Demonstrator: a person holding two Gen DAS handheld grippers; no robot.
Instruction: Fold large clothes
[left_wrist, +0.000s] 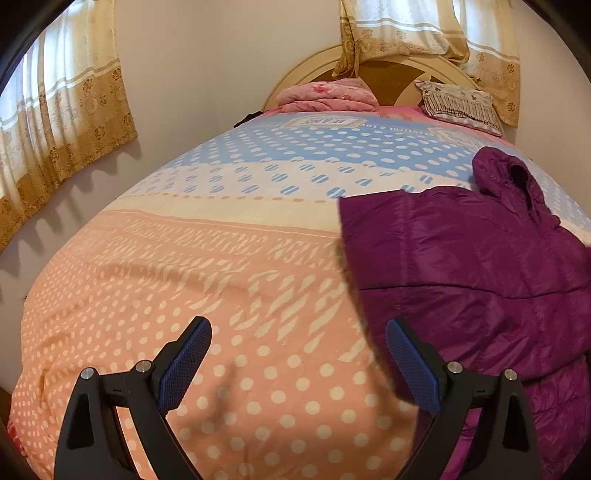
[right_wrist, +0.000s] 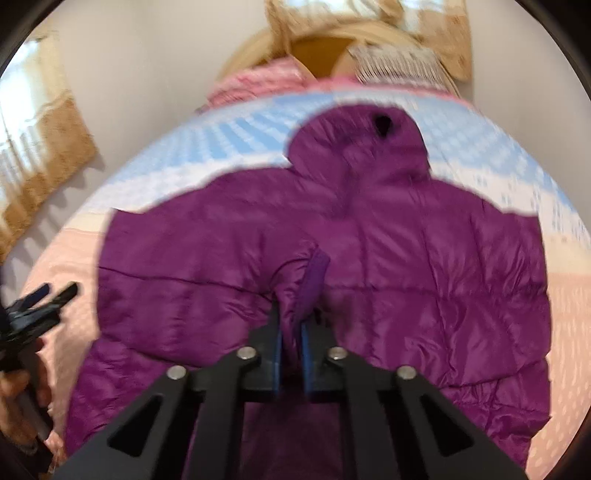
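A purple hooded puffer jacket (right_wrist: 406, 258) lies spread on the bed, hood toward the headboard; it also shows at the right of the left wrist view (left_wrist: 480, 266). My right gripper (right_wrist: 291, 332) is shut on a purple sleeve cuff (right_wrist: 312, 280) of the jacket, held over the jacket's middle. My left gripper (left_wrist: 299, 332) is open and empty, above the pink quilt just left of the jacket's edge. The left gripper also shows at the left edge of the right wrist view (right_wrist: 40, 299). The right wrist view is blurred.
The bed is covered by a pink, cream and blue dotted quilt (left_wrist: 221, 277). A folded pink blanket (left_wrist: 325, 96) and a patterned pillow (left_wrist: 461, 103) lie at the wooden headboard (left_wrist: 395, 74). Curtains (left_wrist: 66, 122) hang on the wall left of the bed.
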